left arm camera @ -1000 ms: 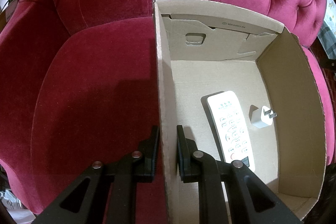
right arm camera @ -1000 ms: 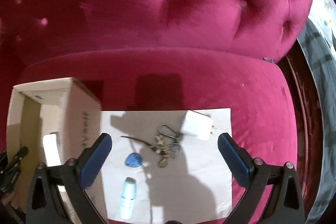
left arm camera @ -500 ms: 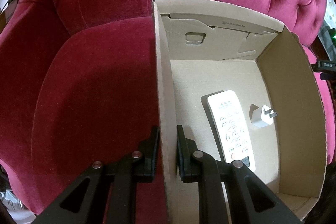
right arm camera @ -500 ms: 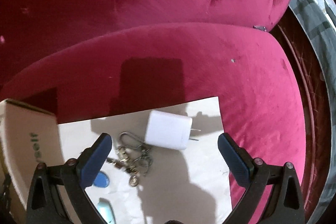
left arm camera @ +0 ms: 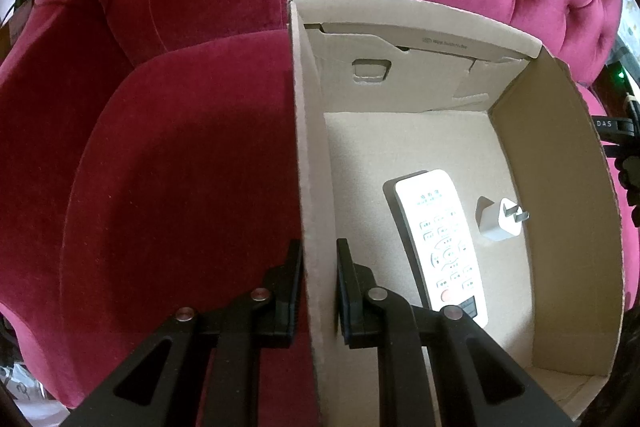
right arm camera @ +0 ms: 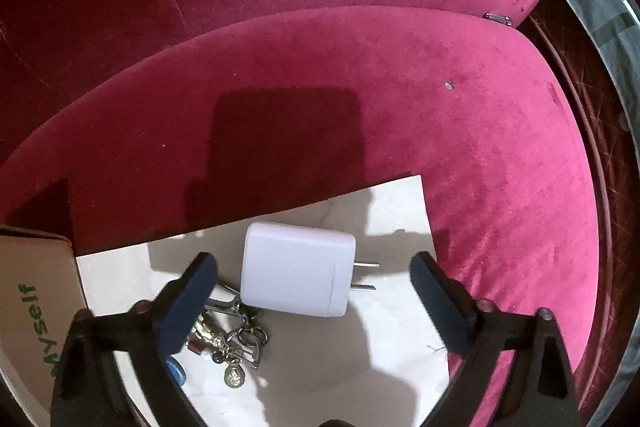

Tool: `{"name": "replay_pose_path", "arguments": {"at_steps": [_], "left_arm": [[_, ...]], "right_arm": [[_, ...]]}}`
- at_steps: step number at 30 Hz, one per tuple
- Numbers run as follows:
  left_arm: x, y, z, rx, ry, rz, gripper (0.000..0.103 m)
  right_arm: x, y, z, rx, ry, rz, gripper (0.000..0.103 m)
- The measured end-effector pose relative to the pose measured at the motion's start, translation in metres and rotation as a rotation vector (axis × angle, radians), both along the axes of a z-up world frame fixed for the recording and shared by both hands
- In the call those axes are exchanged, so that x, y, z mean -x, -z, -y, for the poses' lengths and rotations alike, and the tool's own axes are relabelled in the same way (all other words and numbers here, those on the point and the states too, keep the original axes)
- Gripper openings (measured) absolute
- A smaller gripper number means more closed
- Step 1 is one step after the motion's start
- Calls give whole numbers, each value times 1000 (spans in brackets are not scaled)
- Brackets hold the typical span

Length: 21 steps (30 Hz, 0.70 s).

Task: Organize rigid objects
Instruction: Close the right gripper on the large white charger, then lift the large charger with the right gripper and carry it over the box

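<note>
Print on remote control [left arm camera: 438, 241] buttons too small to read. Keyring [right arm camera: 230, 337] partly hidden behind right gripper [right arm camera: 314, 277] finger. Cardboard box [right arm camera: 30, 291] lettering cut off at frame edge.

A: What colour is the sofa [right arm camera: 400, 87]?

B: Deep crimson velvet, tufted with buttons of the same red.

A: And the box [left arm camera: 560, 227]?

B: Plain tan cardboard (green lettering on its outer wall). Inside, a white remote [left arm camera: 438, 239] with pale grey keys and one red button, and a white plug [left arm camera: 496, 223].

A: On the sheet [right arm camera: 400, 327]?

B: It is off-white; a white charger [right arm camera: 296, 275], silvery keys [right arm camera: 236, 343], a blue tag [right arm camera: 176, 371].
</note>
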State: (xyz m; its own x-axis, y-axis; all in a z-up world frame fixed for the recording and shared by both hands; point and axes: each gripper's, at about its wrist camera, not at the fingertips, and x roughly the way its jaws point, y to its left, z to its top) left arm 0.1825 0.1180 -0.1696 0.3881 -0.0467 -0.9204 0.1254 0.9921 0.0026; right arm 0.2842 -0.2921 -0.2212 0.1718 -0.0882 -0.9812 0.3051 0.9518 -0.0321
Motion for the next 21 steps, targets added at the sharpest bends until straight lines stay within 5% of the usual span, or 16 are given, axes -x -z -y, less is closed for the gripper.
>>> {"name": "replay_pose_path", "arguments": {"at_steps": [3, 21], "left_arm": [[-1, 0, -1, 8, -5, -3, 17], [0, 1, -2, 3, -5, -1, 17]], "right_arm": [[-3, 6, 2, -14, 10, -18, 72], [8, -11, -3, -17, 0, 7, 71]]}}
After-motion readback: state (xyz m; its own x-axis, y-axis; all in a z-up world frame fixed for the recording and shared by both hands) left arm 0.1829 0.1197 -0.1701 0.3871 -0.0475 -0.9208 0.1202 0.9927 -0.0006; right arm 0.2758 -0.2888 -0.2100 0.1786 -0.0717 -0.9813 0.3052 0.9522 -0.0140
